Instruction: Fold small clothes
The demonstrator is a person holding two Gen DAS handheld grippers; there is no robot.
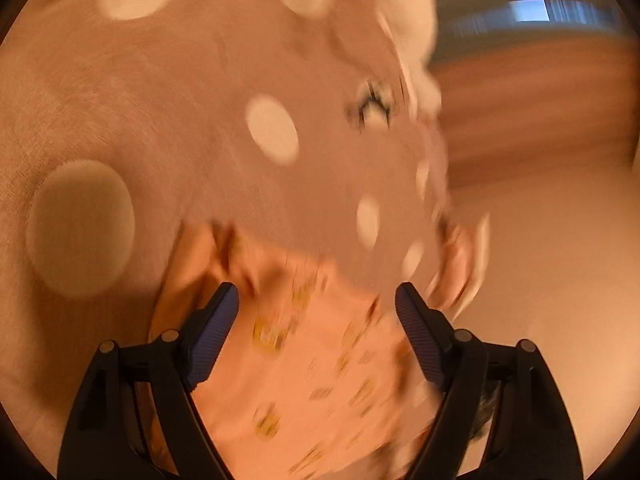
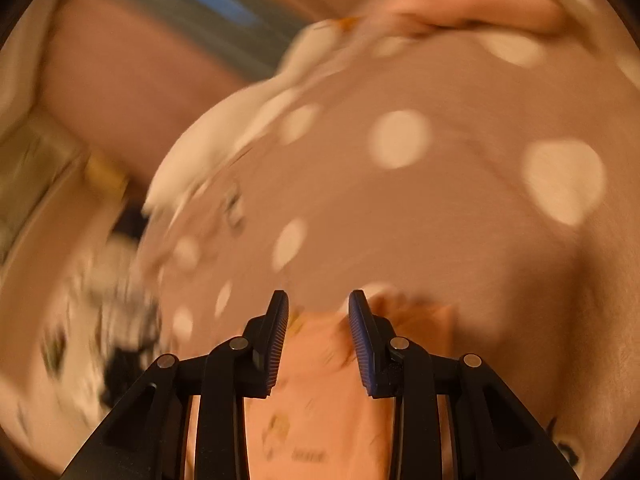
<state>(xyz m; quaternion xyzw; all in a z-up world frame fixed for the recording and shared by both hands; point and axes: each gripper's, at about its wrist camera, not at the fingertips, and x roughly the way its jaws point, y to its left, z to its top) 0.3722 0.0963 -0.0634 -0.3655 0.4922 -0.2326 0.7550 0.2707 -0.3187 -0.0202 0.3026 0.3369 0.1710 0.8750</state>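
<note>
A pink fuzzy garment with large cream dots (image 1: 192,112) fills most of the left wrist view, and it also fills the right wrist view (image 2: 440,208). Beneath it lies a peach garment with small yellow prints (image 1: 312,368), also seen in the right wrist view (image 2: 320,400). My left gripper (image 1: 318,300) is open wide, jaws over the peach garment, holding nothing. My right gripper (image 2: 318,304) is open with a narrower gap, fingers above the peach garment at the dotted garment's edge. Both views are motion-blurred.
A white cloth (image 2: 224,148) lies along the dotted garment's far edge. A black-and-white patterned cloth (image 2: 116,312) sits at the left of the right wrist view. A pale surface (image 1: 560,280) shows at the right of the left wrist view.
</note>
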